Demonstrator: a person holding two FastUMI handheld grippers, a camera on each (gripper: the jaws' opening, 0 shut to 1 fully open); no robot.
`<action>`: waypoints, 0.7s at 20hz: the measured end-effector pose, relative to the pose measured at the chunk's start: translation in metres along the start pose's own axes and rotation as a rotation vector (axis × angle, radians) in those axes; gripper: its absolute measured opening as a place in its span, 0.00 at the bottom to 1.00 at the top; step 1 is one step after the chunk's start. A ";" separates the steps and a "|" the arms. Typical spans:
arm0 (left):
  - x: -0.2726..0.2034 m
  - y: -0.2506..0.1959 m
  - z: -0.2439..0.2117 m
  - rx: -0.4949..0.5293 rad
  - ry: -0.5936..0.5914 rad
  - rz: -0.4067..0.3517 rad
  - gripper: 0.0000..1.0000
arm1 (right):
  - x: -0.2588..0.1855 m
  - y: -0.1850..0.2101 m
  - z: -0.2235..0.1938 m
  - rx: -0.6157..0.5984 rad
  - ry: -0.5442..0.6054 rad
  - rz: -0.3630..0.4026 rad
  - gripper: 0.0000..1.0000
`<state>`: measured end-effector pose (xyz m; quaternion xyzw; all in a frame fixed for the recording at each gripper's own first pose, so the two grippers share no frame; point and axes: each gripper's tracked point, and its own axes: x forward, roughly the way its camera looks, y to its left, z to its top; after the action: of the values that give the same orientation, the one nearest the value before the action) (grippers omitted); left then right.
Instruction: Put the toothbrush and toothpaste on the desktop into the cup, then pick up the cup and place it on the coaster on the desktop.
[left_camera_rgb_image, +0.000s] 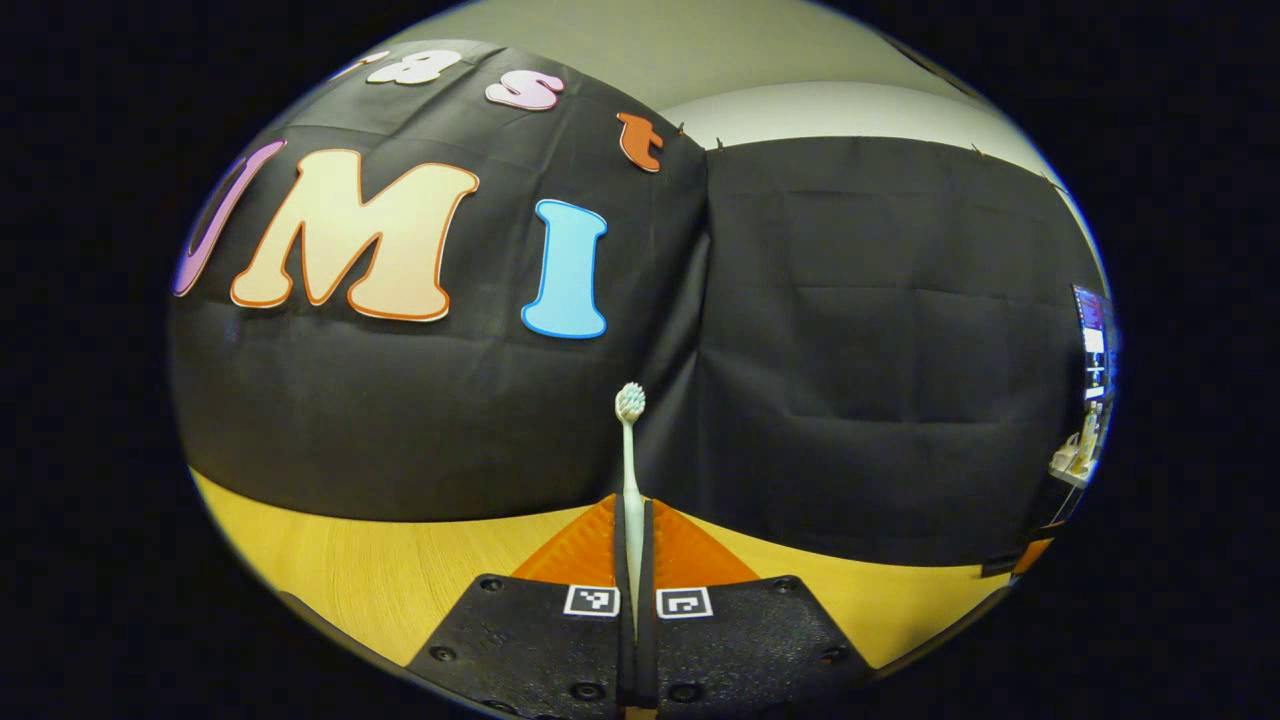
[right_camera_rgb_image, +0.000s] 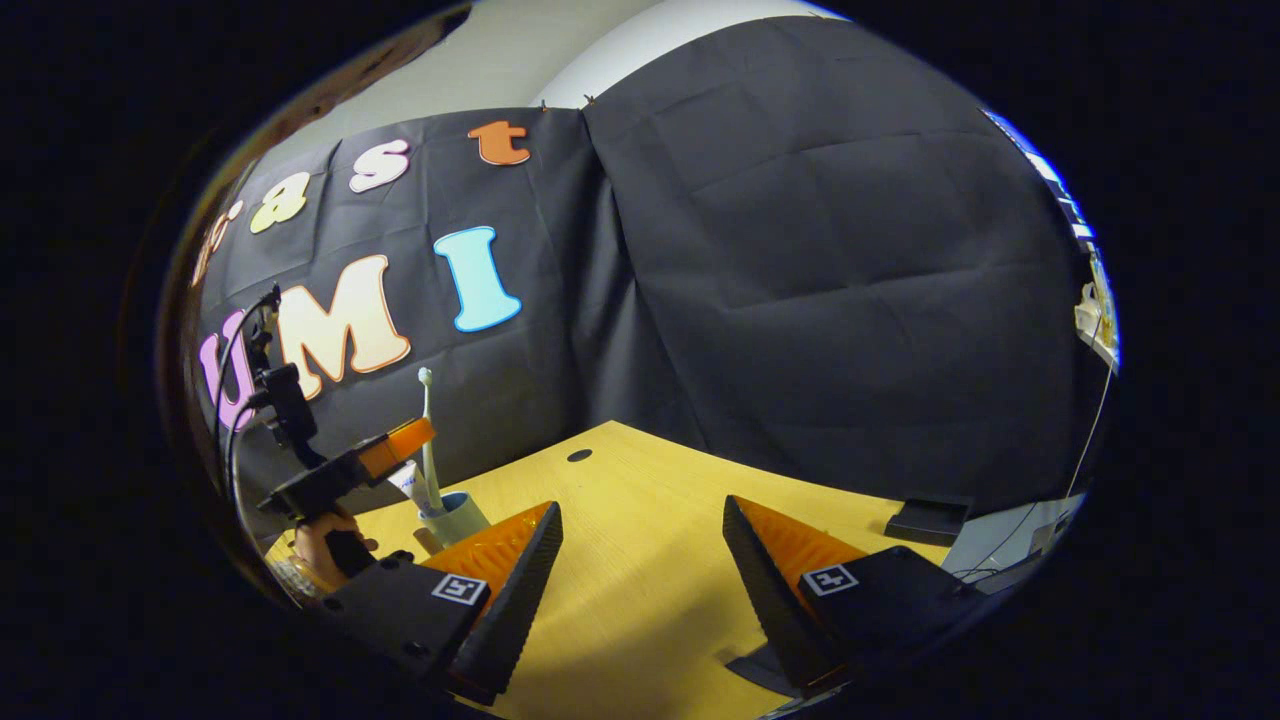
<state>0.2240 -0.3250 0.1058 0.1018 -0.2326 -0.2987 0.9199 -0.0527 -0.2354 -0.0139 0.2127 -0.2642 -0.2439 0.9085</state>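
**Two gripper cameras, one booth corner**

The left gripper view looks along its own fingers (left_camera_rgb_image: 634, 560), low over the desk (left_camera_rgb_image: 380, 570), straight at the cloth wall (left_camera_rgb_image: 860, 350) and close to it; the toothbrush (left_camera_rgb_image: 630, 470) stands upright dead centre.

The right gripper view sits farther back and higher, tilted down over the desk (right_camera_rgb_image: 640, 560), facing the same wall corner (right_camera_rgb_image: 800, 280). At its left edge it takes in the left gripper (right_camera_rgb_image: 400, 445), the toothbrush (right_camera_rgb_image: 428, 440) and the cup (right_camera_rgb_image: 455, 517). Both views share the wall, its corner fold and the desk.
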 end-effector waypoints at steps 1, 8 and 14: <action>0.004 0.005 0.000 0.011 -0.006 0.007 0.00 | 0.004 0.001 -0.001 0.002 0.011 -0.001 0.98; 0.004 0.011 -0.018 0.012 -0.021 0.034 0.00 | 0.003 -0.004 -0.017 0.002 0.046 -0.011 0.95; 0.006 0.004 -0.022 0.058 -0.025 0.028 0.00 | 0.006 -0.005 -0.017 0.001 0.051 -0.010 0.98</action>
<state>0.2410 -0.3246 0.0898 0.1216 -0.2543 -0.2803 0.9176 -0.0403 -0.2384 -0.0269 0.2205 -0.2398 -0.2427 0.9138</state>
